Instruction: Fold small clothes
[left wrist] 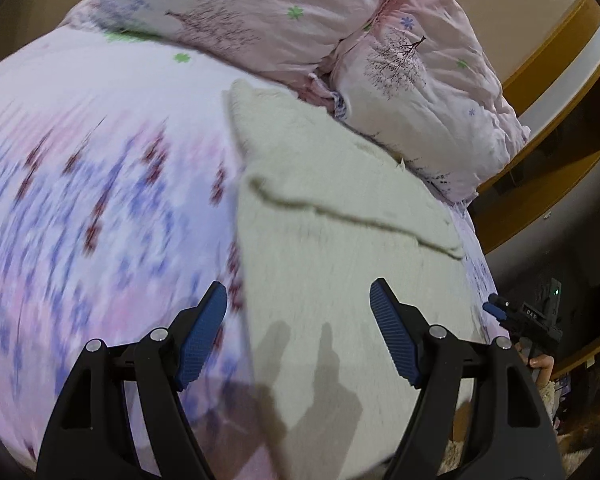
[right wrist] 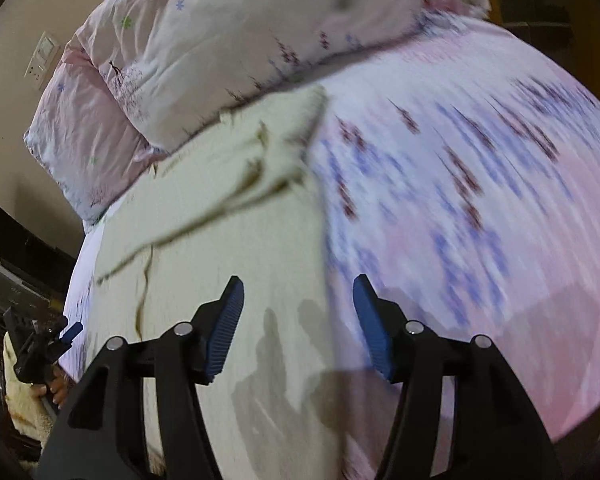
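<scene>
Your left gripper (left wrist: 299,300) hung released over the bed, its blue pads wide apart with nothing between them, the left pad above the floral bedsheet (left wrist: 100,200) and the right pad above the cream knitted garment (left wrist: 332,240). That garment lay flat on the sheet to the right of centre, a fold running across its far part, its far end reaching the pink quilt (left wrist: 260,12) bunched along the head of the bed. Far to the right in that view your right gripper showed at the bed's edge, a small label on its body blurred; it seemed to read "DAS", though you could not be sure.

From the right wrist, your right gripper (right wrist: 298,300) was likewise released and empty-jawed, straddling the garment's (right wrist: 220,248) right edge: left pad over the knit, right pad over the sheet (right wrist: 480,200). The garment's far part lay rumpled against the quilt (right wrist: 228,40). On the wall at far left sat a white switch plate (right wrist: 44,60), its markings unreadable.
</scene>
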`<state>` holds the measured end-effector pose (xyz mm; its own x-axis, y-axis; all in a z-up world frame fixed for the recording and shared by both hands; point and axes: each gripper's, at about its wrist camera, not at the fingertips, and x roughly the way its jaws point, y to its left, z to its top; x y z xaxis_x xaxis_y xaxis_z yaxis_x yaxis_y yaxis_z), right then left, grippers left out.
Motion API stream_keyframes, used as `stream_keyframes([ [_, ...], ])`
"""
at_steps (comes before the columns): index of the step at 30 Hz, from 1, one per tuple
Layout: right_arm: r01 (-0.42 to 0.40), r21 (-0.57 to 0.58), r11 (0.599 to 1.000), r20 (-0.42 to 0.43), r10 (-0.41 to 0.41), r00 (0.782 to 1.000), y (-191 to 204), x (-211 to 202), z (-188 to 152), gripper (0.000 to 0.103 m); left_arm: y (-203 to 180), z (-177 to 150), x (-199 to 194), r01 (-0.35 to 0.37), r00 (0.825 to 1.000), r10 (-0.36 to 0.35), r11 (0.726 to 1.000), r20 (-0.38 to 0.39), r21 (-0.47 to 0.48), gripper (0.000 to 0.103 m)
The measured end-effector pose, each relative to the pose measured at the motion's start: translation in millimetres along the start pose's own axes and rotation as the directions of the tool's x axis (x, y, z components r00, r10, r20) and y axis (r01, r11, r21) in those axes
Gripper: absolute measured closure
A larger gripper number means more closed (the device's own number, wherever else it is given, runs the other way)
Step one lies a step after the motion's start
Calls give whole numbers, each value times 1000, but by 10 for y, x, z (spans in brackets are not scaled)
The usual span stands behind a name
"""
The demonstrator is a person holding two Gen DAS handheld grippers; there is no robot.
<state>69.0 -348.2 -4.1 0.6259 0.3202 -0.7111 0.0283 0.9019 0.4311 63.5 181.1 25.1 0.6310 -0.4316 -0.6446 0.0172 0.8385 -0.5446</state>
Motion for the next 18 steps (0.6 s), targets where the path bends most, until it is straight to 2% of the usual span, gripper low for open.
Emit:
stream_keyframes([
  [2, -18, 12, 1000, -21, 18, 1000, -87, -54, -107, 46, 40, -169, -72, 18, 1000, -18, 1000, 0, -22, 28],
  [7, -57, 18, 998, -71, 59, 996, -169, -154, -395, 56, 17, -478, -159, 80, 997, -80, 995, 2, -55, 29],
  [9, -68, 4, 998, -76, 68, 995, -144, -184, -473, 58, -23, -583, -193, 108, 994, -108, 992, 2, -62, 32],
  [11, -99, 1, 995, -99, 98, 990, -127, -191, -535, 65, -79, -678, -231, 121, 993, -121, 991, 4, -56, 35],
  [18, -202, 16, 979, -207, 200, 957, -77, -259, -797, 82, -153, -996, -322, 203, 979, -205, 972, -12, -117, 46],
])
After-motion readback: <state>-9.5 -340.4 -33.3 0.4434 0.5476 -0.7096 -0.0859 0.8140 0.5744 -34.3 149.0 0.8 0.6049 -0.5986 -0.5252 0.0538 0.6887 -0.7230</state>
